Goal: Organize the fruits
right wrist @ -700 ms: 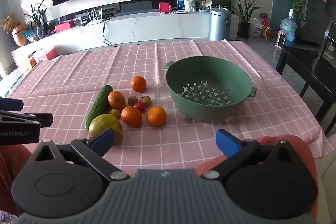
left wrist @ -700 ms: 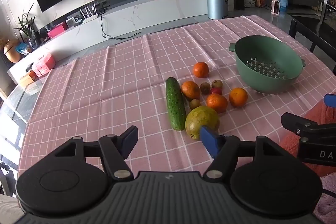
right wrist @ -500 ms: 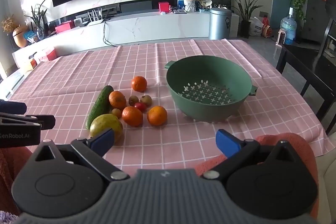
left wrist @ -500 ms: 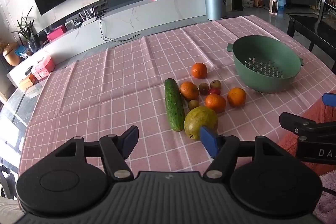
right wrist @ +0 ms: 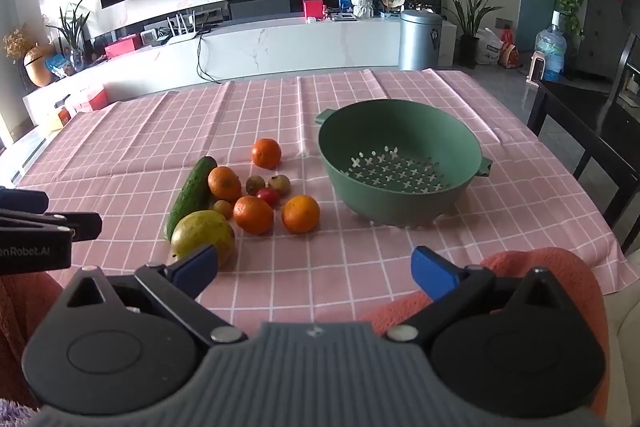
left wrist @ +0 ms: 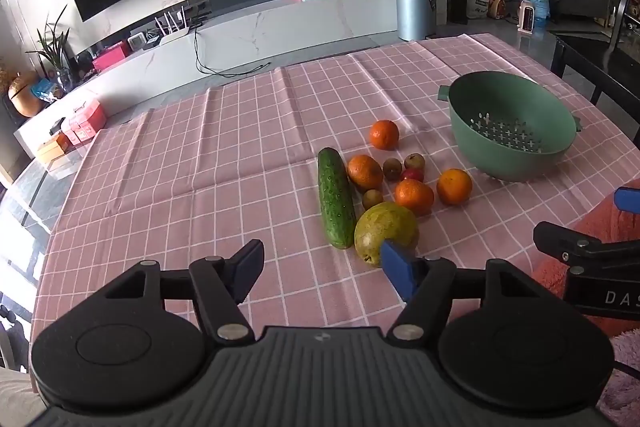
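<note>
The left tongs (left wrist: 322, 265) hang above the near edge of the table (left wrist: 240, 163) with their blue pads spread apart and nothing between them. The right tongs (right wrist: 314, 267) hover beside them over the same near edge, jaws at their widest and empty; a coral fleece cloth (right wrist: 520, 267) lies under them at that edge.

Just past the left tongs' right pad lies a yellow-green mango (left wrist: 386, 233), the nearest fruit to the near edge. A cucumber (left wrist: 336, 197) lies touching its left side, stretched lengthwise toward the far edge. Behind the mango sits a cluster: an orange (left wrist: 414, 195) just beyond it, another orange (left wrist: 454, 186) to the right of that one, a third orange (left wrist: 365, 171) against the cucumber, and a fourth orange (left wrist: 384, 135) set apart toward the far edge. Among them are small fruits: a brownish one (left wrist: 373, 198) between the mango and the third orange, two more brownish ones (left wrist: 392, 169) (left wrist: 414, 161) side by side, and a small red one (left wrist: 413, 175) just in front of those.

A green colander (right wrist: 400, 131) stands toward the right edge of the table, near the cluster but apart from it, with no fruit inside. The table wears a pink checked cloth (right wrist: 160, 147). A dark chair (right wrist: 580, 131) stands at the right edge.
</note>
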`<move>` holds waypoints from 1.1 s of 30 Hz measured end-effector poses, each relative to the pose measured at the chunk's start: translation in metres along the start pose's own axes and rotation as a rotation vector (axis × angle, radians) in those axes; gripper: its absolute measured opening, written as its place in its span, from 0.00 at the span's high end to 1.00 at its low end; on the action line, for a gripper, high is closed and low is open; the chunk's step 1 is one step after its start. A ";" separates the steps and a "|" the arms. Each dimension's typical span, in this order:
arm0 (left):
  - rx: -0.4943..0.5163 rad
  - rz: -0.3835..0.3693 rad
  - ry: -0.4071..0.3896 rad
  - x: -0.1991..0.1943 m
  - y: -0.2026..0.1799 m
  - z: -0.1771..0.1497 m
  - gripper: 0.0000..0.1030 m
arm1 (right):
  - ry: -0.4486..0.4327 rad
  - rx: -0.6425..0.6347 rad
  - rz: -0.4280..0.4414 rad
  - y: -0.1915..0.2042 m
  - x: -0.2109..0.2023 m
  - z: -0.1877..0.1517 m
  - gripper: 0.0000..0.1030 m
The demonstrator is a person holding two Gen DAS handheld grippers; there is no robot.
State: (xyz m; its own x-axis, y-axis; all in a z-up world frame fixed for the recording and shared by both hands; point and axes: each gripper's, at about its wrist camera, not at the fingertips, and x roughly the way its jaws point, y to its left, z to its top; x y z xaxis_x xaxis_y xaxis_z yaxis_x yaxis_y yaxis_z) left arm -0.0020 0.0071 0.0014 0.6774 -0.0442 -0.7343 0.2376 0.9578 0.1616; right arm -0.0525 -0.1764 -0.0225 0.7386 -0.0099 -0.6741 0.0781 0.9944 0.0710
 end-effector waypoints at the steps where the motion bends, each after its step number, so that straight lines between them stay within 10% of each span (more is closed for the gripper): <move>1: -0.002 0.001 0.001 0.000 0.000 0.000 0.23 | 0.000 -0.001 -0.001 0.000 0.000 0.000 0.04; 33: -0.008 0.016 0.014 0.001 0.002 0.000 0.23 | 0.026 0.007 -0.012 -0.001 0.003 0.002 0.04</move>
State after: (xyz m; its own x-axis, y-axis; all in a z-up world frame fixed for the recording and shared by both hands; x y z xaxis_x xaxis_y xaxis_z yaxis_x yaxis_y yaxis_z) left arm -0.0007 0.0092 0.0007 0.6712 -0.0247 -0.7408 0.2207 0.9608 0.1679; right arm -0.0493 -0.1775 -0.0234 0.7201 -0.0193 -0.6936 0.0920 0.9934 0.0679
